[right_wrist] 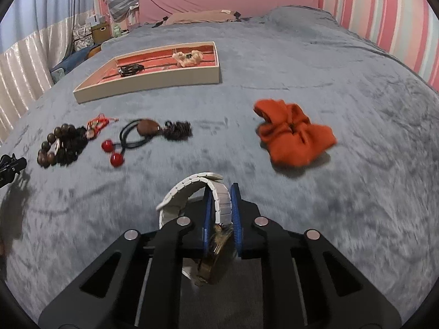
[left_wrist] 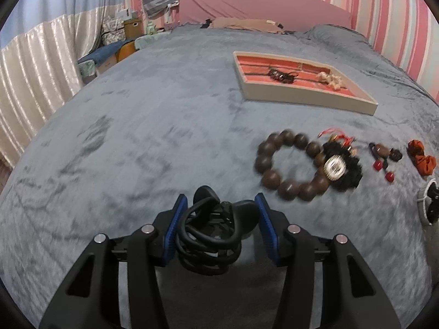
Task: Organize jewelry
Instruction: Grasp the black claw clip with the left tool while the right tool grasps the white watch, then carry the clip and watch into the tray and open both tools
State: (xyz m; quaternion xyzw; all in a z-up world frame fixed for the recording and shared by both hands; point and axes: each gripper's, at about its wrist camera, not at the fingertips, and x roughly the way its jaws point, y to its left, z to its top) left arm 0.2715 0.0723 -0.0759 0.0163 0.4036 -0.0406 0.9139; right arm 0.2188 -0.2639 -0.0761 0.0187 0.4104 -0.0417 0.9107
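Black hair ties (left_wrist: 212, 242) fill the left jaws; the right jaws pinch a white watch (right_wrist: 192, 192).

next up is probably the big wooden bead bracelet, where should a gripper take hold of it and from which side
Grip one bead section of the wooden bead bracelet on its left arc, away from the black hair tie lying over its right side. Come from above, one finger inside the ring and one outside: it lies flat on the bedspread, with an open centre.

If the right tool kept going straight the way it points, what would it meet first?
Probably bare grey blanket. The right tool, shut on a white watch, points between the orange scrunchie and the cherry hair tie; depth is unclear.
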